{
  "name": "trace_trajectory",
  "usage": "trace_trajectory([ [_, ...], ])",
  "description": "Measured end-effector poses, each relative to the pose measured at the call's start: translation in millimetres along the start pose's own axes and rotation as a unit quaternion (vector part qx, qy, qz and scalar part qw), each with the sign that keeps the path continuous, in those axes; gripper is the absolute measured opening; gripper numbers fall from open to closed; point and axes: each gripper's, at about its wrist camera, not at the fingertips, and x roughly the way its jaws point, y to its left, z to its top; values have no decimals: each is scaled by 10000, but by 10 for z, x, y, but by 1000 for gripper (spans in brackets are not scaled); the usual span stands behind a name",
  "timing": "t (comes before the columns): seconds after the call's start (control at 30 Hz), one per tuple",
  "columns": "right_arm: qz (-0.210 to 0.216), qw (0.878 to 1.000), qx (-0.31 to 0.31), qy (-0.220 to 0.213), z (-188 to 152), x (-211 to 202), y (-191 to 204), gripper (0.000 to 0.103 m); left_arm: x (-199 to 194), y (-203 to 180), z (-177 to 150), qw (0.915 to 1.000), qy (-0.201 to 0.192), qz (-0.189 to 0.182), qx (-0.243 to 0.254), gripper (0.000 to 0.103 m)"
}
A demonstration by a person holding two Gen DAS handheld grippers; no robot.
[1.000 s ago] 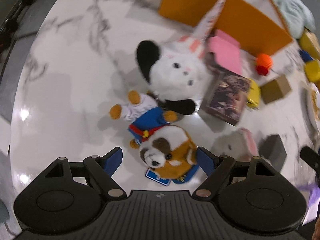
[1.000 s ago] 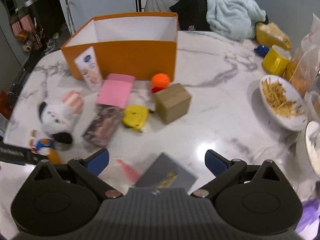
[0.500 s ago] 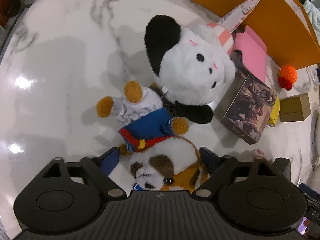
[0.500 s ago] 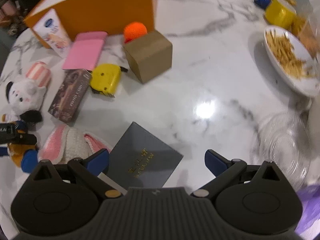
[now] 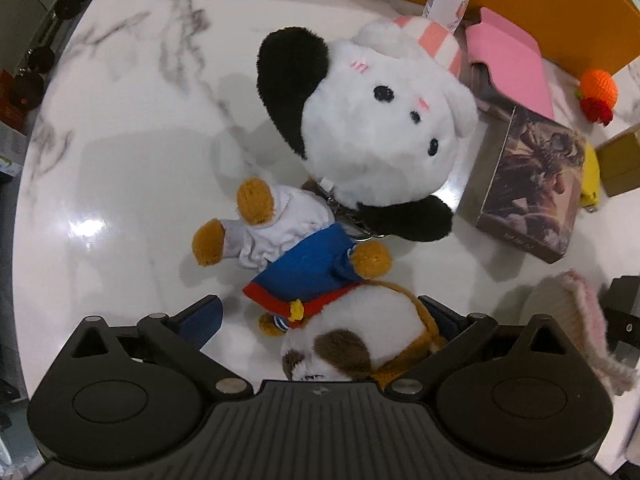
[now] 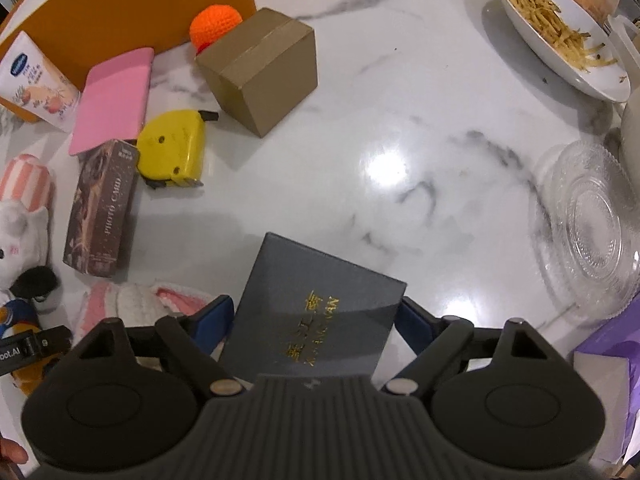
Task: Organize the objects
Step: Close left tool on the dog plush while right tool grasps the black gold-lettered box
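My left claw (image 5: 320,316) wide open astride plush dog (image 5: 360,336) | my right claw (image 6: 314,320) wide open astride dark box (image 6: 316,308) | plush bunny (image 6: 136,300) left of box

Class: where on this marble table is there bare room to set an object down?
Bare: the stretch between cardboard box, fries bowl and glass plate; also left of the white plush. Crowded: around the yellow tape measure and pink notebook.

White bowl of fries (image 6: 560,32), stacked clear glass plates (image 6: 592,224), purple bag (image 6: 612,344).
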Motion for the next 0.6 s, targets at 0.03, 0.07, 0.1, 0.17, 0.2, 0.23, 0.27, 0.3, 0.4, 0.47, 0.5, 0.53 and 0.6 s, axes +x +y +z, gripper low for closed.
trace_trajectory([
  [0.03,7,10000,-21,3,-6,10,7,88,4,-7,-8,10000,4,72,60,103],
  [0.07,20,10000,-26,7,-13,19,8,87,-1,-1,-18,9999,-20,66,80,103],
  [0.1,54,10000,-54,24,-12,41,-1,86,-5,5,-24,9999,-30,64,103,103],
  [0.17,111,9999,-22,103,-22,80,-16,85,-15,16,-35,9999,-68,63,132,103],
  [0.2,126,9998,-59,136,-30,95,-19,86,-20,29,-43,9999,-107,67,94,103],
  [0.23,111,9998,-85,124,-38,99,-15,86,-26,38,-56,9998,-150,68,92,103],
  [0.27,94,9998,-144,108,-44,98,-2,86,-34,42,-73,9997,-200,68,115,103],
  [0.3,96,9997,-179,105,-48,96,6,86,-40,48,-89,9996,-244,66,126,103],
  [0.4,122,9996,-249,98,-51,92,21,87,-57,64,-127,9992,-350,60,197,103],
  [0.47,115,9995,-296,91,-52,92,35,88,-64,77,-131,9990,-364,55,236,103],
  [0.5,122,9992,-356,97,-54,93,45,88,-66,82,-126,9990,-355,54,250,103],
  [0.53,117,9990,-413,78,-58,90,60,88,-68,92,-118,9991,-345,53,244,103],
  [0.6,114,9985,-529,52,-65,87,88,88,-74,115,-116,9991,-353,57,227,103],
])
